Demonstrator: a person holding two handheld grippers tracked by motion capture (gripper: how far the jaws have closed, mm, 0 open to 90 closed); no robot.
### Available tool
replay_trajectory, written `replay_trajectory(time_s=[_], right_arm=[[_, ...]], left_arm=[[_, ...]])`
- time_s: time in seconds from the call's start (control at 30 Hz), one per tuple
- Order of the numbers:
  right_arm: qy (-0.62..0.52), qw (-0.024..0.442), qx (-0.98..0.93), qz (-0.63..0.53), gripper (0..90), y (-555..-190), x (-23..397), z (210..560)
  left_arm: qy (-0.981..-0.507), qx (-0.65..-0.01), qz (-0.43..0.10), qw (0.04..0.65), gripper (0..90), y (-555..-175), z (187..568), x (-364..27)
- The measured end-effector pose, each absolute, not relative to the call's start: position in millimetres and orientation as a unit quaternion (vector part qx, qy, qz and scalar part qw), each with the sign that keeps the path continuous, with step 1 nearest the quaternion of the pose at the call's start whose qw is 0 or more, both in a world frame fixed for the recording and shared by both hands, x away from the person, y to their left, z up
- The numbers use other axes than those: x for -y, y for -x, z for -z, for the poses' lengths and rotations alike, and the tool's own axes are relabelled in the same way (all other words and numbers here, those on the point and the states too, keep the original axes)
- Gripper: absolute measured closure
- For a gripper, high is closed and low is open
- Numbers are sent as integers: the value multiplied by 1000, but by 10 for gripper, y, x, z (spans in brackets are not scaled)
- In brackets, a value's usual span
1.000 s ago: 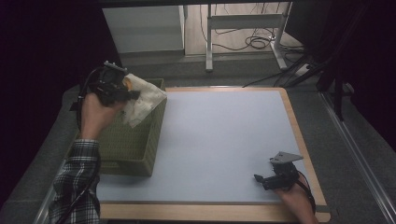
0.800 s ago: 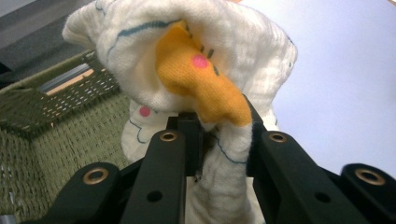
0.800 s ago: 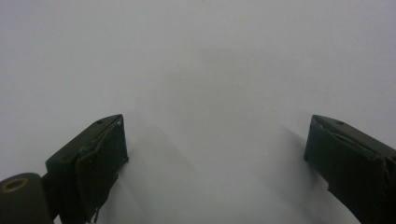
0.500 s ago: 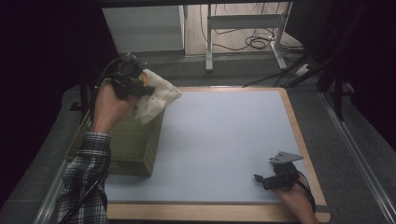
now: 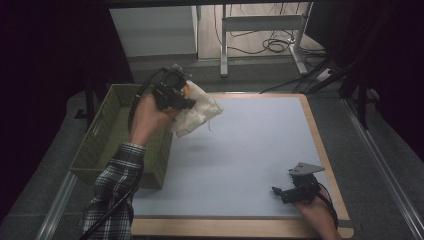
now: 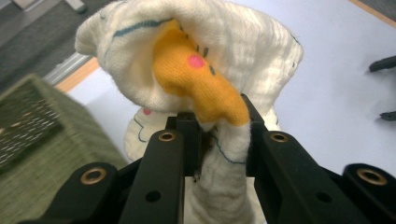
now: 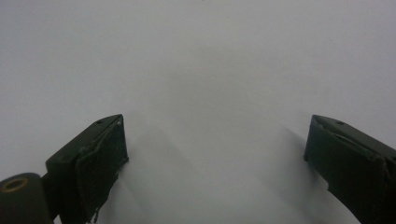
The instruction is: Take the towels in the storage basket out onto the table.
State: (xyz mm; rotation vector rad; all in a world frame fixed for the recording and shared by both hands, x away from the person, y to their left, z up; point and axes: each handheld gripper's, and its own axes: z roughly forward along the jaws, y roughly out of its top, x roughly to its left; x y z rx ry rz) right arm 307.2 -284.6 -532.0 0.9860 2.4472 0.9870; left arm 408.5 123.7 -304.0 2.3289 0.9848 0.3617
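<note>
The cloth point(image 6: 233, 56) pinched between the black jaws was cream with thin blue-grey lines, an orange patch just above them bearing a pink dot. Left of the jaws, the basket point(image 5: 100, 145) was olive green; the table point(image 5: 250, 150) pale grey.

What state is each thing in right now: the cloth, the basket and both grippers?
Cloth: bunched, cream with an orange patch, held in the air over the table's left part, beside the basket.
Basket: green, upright on the table's left edge; its inside looks bare as far as it shows.
Left gripper: jaws shut on the cloth.
Right gripper: jaws open, nothing between them, low over the table.
</note>
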Motion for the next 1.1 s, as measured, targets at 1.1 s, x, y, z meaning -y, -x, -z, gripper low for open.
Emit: replay_trajectory(time_s=[1.1], right_arm=[[-346,162,-857,-346,59,-3071,2845,5321]], left_arm=[[-894,-359,-61,260,604,-4274,4884,-449]])
